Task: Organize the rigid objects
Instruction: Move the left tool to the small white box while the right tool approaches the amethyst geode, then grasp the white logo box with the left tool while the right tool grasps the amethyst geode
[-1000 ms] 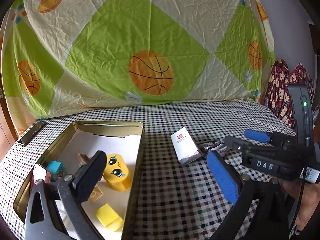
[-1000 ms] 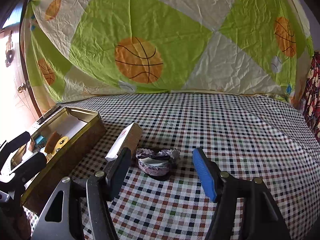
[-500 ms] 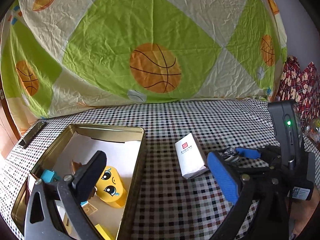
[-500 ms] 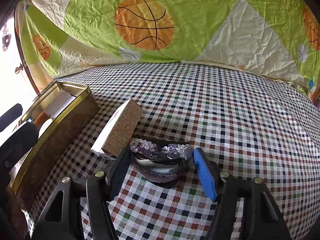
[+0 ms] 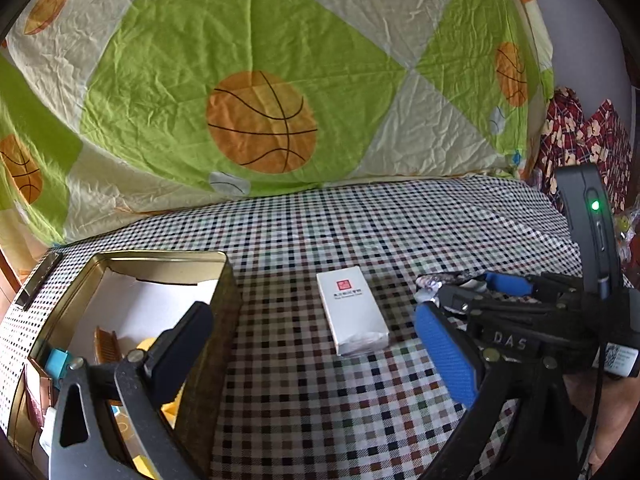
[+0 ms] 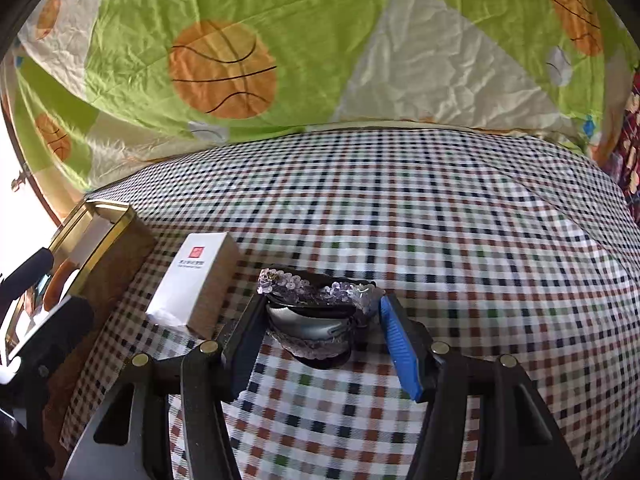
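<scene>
On the checked tablecloth [image 6: 420, 220] lies a sequined purple hair clip [image 6: 316, 312], between the closing jaws of the right gripper [image 6: 320, 344], just beside a white box [image 6: 200, 276]. The left gripper [image 5: 312, 352] gapes wide over the gold tin's [image 5: 216, 320] edge, holding nothing.

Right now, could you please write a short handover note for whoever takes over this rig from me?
Right gripper: jaws closing around the sequined hair clip on the checked cloth; grip not confirmed.
Left gripper: open, empty, over the gold tin's near edge.
White box lies on the cloth between tin and clip.
Done: a comb and small toys are in the tin.
Left: clip and white box.
</scene>
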Tool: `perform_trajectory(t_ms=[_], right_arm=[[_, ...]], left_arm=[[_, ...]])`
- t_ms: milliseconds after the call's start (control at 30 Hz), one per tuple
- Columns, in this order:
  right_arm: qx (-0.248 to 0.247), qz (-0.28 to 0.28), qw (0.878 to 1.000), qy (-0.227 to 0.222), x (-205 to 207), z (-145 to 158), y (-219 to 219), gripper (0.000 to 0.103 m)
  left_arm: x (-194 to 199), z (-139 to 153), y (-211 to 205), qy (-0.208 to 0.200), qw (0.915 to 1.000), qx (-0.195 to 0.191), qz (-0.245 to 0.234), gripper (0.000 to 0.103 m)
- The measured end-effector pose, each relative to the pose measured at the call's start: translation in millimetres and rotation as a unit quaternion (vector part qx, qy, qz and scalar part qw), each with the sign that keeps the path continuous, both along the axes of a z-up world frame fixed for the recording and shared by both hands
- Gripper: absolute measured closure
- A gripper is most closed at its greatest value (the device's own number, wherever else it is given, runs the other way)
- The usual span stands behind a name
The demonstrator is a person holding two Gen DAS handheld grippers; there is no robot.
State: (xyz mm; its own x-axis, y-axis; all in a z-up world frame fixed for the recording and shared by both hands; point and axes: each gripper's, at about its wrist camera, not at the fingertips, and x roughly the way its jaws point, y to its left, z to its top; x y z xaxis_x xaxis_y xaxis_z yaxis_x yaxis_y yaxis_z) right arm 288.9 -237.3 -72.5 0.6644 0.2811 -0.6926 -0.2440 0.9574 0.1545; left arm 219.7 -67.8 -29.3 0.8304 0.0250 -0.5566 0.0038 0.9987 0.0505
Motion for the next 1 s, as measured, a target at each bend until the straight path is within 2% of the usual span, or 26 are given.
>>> perform_trajectory(t_ms=[167, 300, 333, 467, 633, 667, 767, 1000], right_arm=[[0.007, -0.026, 1.000, -0.002, 1, 0, -19, 0.043], [0.011, -0.028, 1.000, -0.004, 1, 0, -22, 0.043], [0.011, -0.028, 1.000, -0.005, 0, 1, -23, 0.043], [0.009, -0.027, 1.000, -0.006, -1, 1, -23, 0.043], [0.004, -0.017, 1.000, 0.000, 1, -1, -18, 0.043], [0.002, -0.011, 1.000, 0.005, 2, -2, -16, 0.043], [-0.009, 0.001, 1.000, 0.009, 3, -3, -9, 0.042], [-0.017, 0.006, 1.000, 0.000, 2, -2, -6, 0.043]], left_arm=[[16, -10, -20, 0.024, 0.9993, 0.026, -0.012, 0.005], [35, -20, -26, 0.052, 0.9981, 0.029, -0.018, 0.010], [39, -23, -27, 0.060, 0.9976, 0.029, -0.019, 0.014], [58, -37, -25, 0.100, 0.9946, 0.009, -0.023, 0.026], [73, -43, -22, 0.122, 0.9923, -0.010, -0.022, 0.032], [74, -45, -21, 0.128, 0.9913, -0.017, -0.026, 0.043], [74, -48, -18, 0.138, 0.9894, -0.030, -0.034, 0.062], [67, -43, -14, 0.119, 0.9918, -0.032, -0.033, 0.063]])
